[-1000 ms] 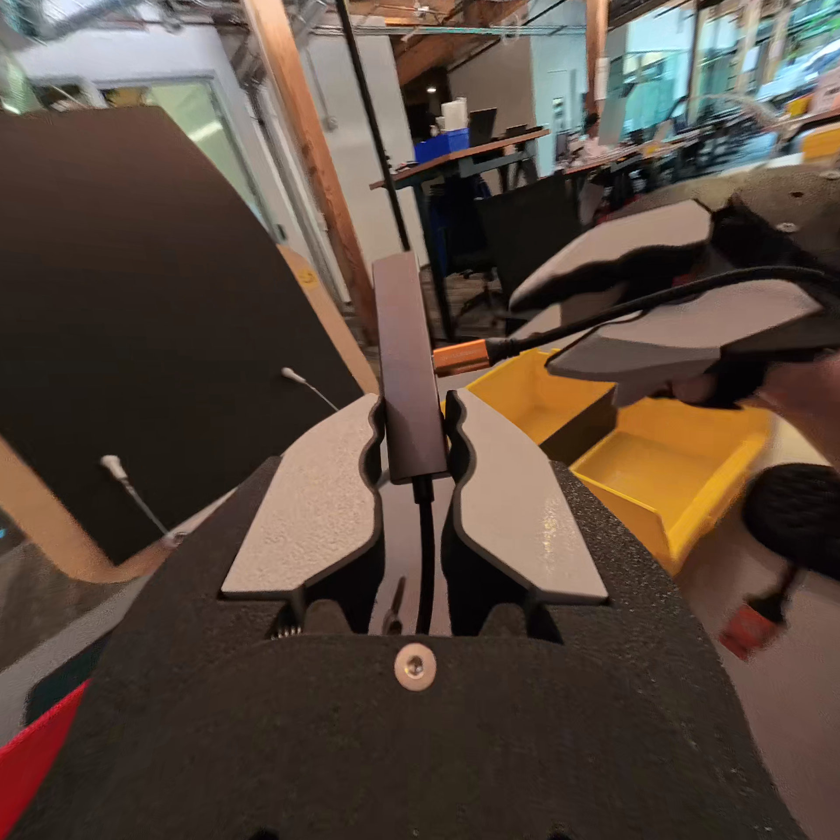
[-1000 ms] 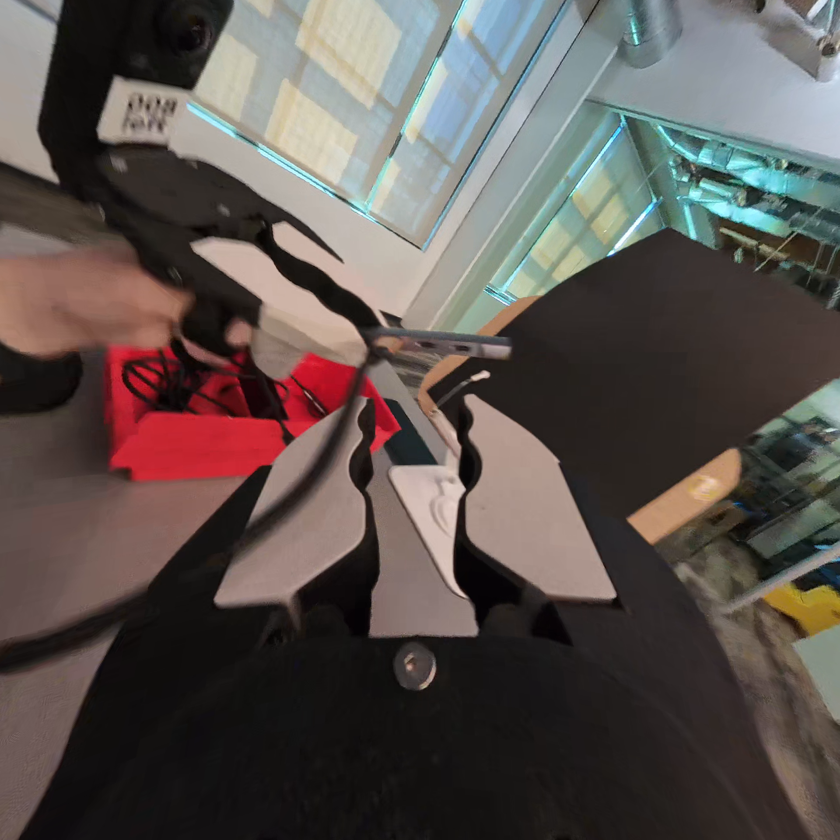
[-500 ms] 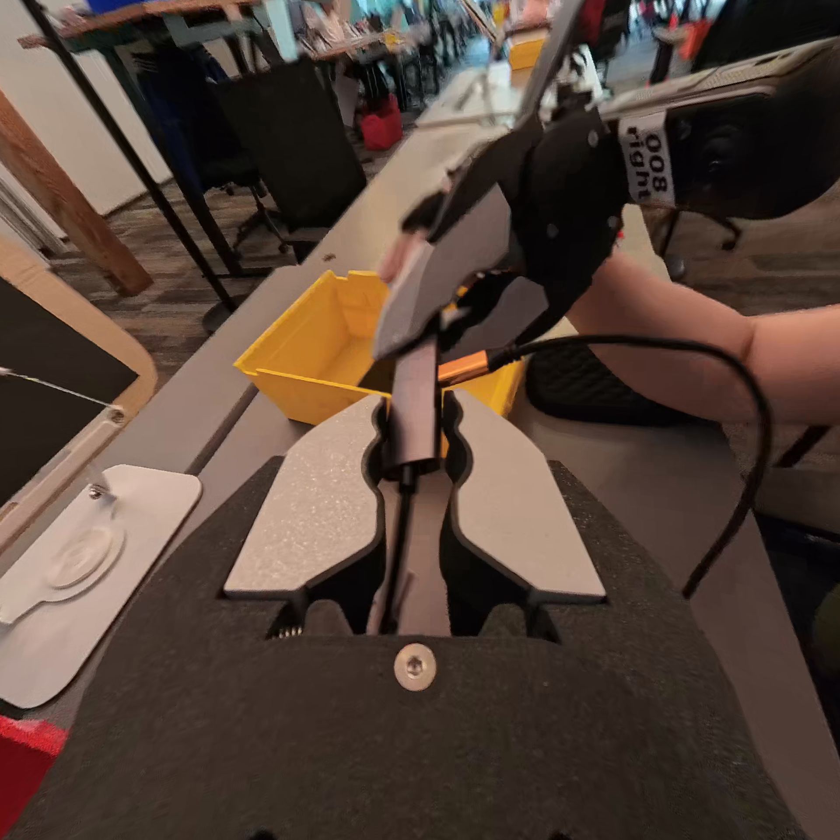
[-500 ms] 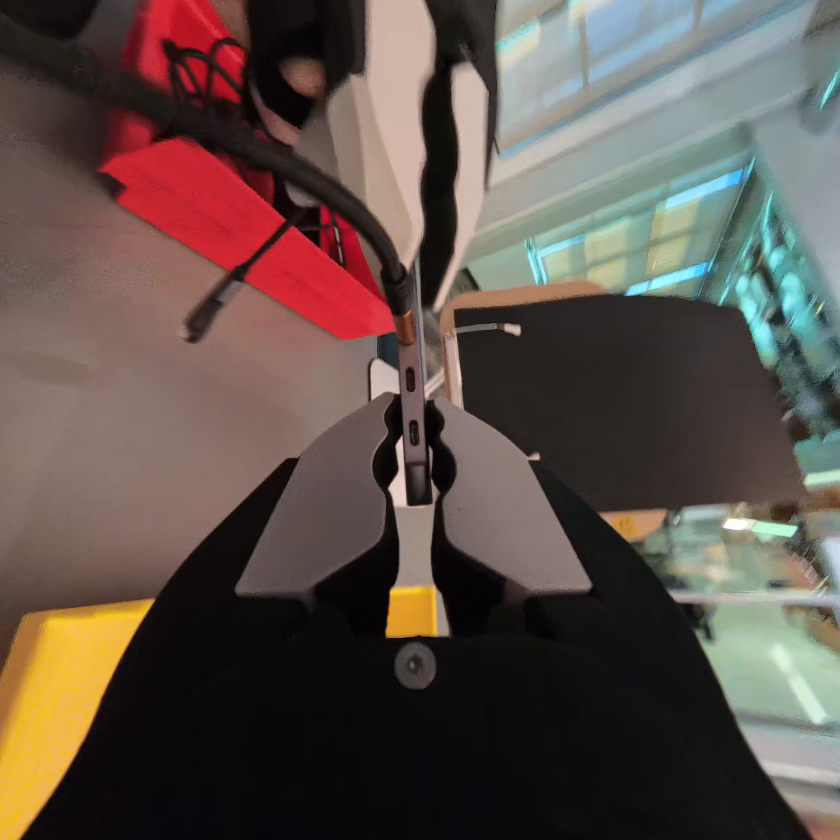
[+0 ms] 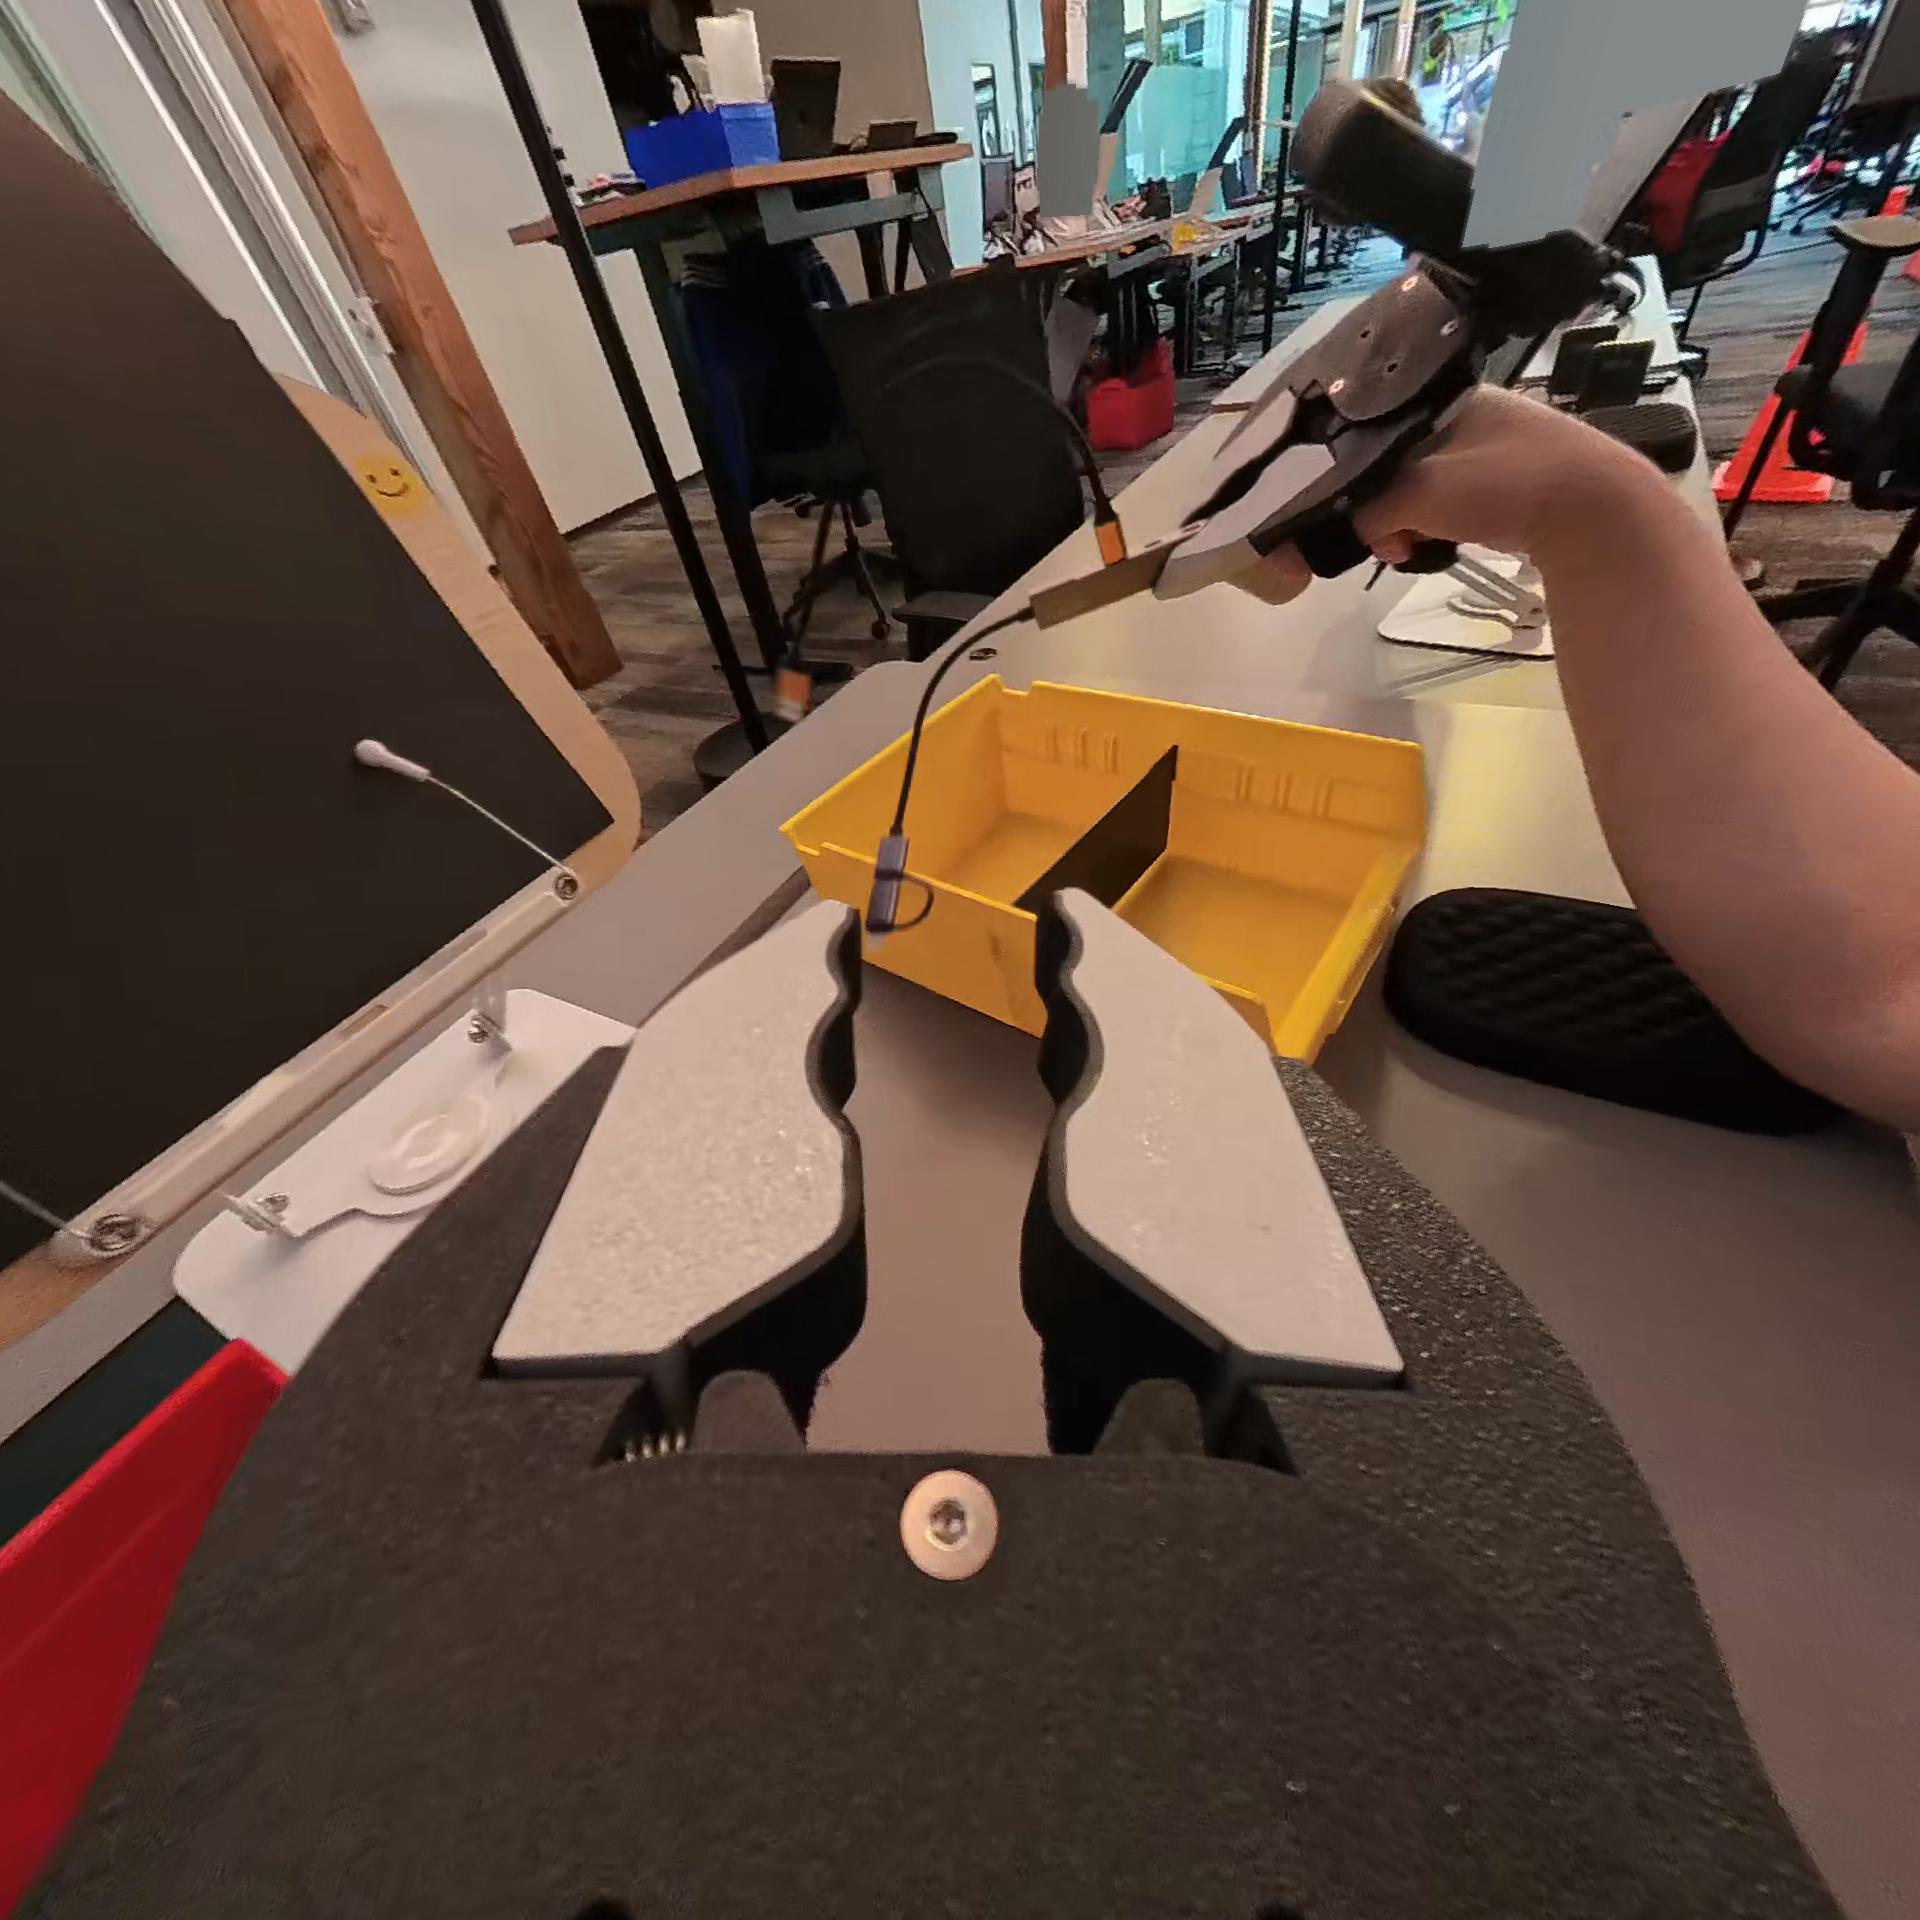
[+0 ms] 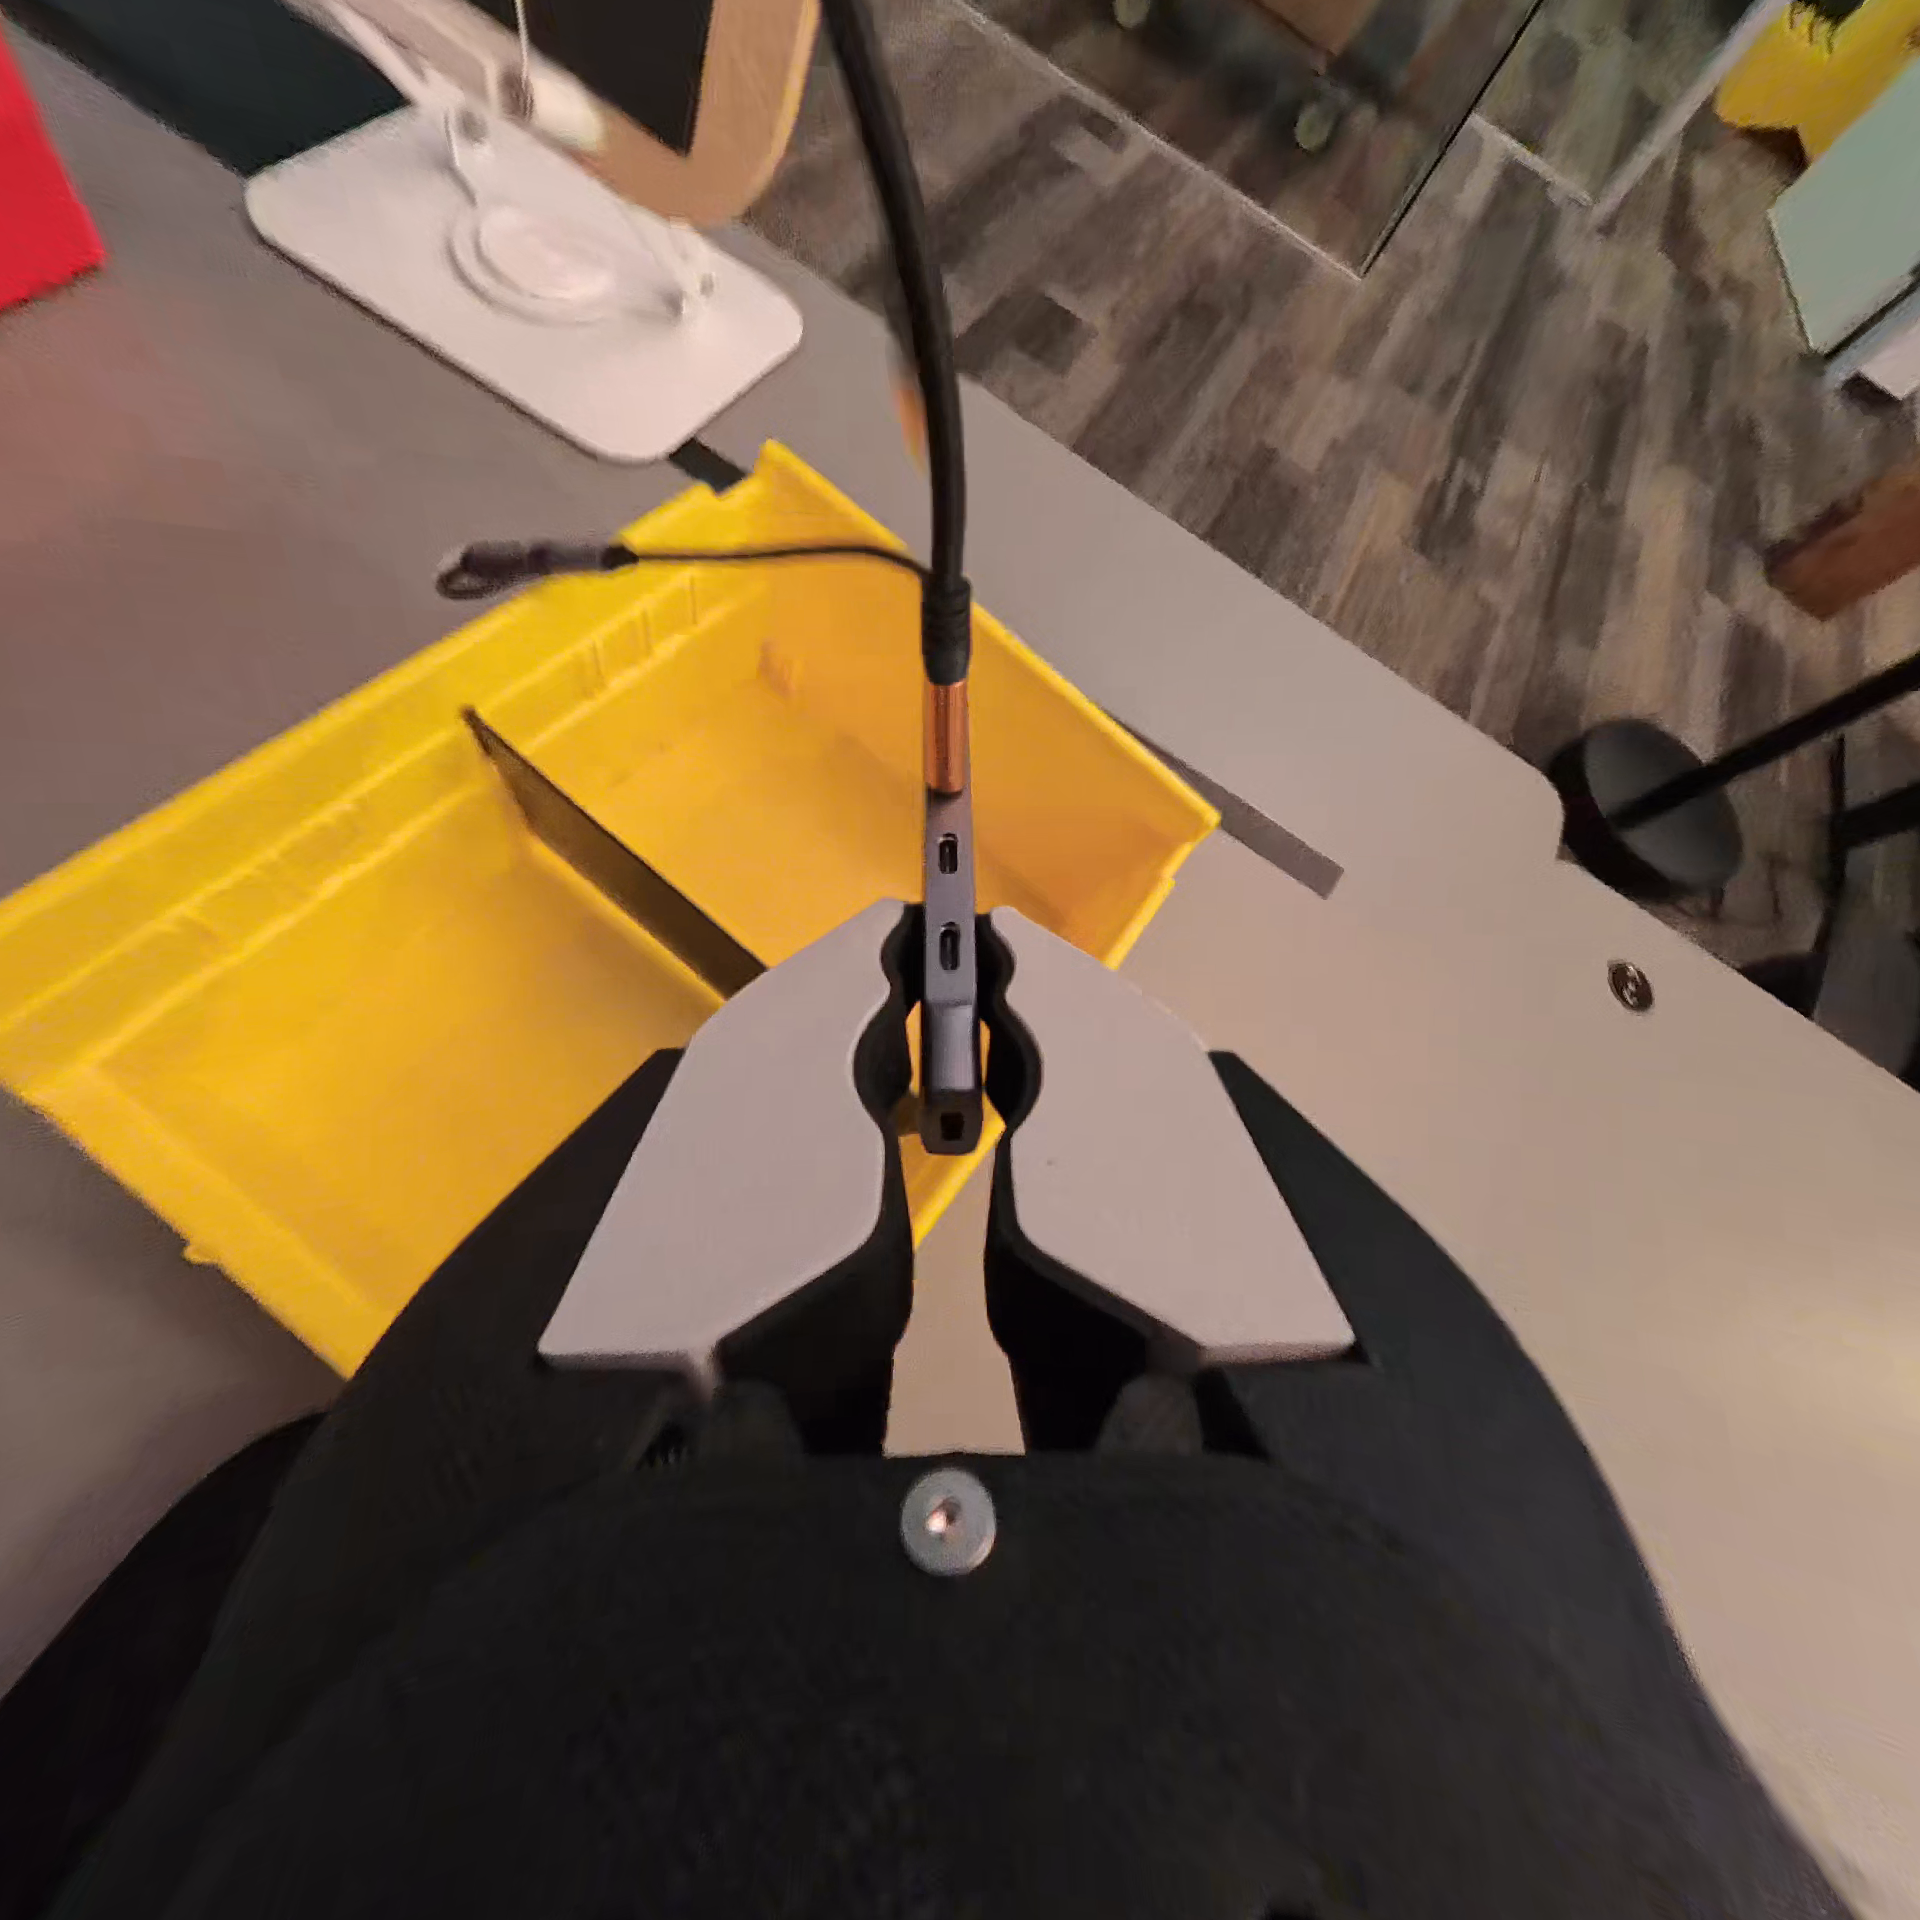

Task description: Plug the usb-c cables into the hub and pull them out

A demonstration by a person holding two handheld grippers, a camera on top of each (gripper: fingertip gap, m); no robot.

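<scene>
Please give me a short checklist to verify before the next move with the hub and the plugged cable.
1. Right tool shut on the hub: ok.
2. Left tool open and empty: ok.
3. Orange-collared usb-c plug seated in the hub: ok.
4. Other two side ports free: ok.
5. Hub's own lead hanging free over the yellow bin: ok.
6. Plug depth fully home: cannot tell.

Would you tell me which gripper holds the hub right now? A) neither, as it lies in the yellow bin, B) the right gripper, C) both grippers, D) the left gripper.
B: the right gripper is clamped on the hub, while the left gripper is open and empty.
</scene>
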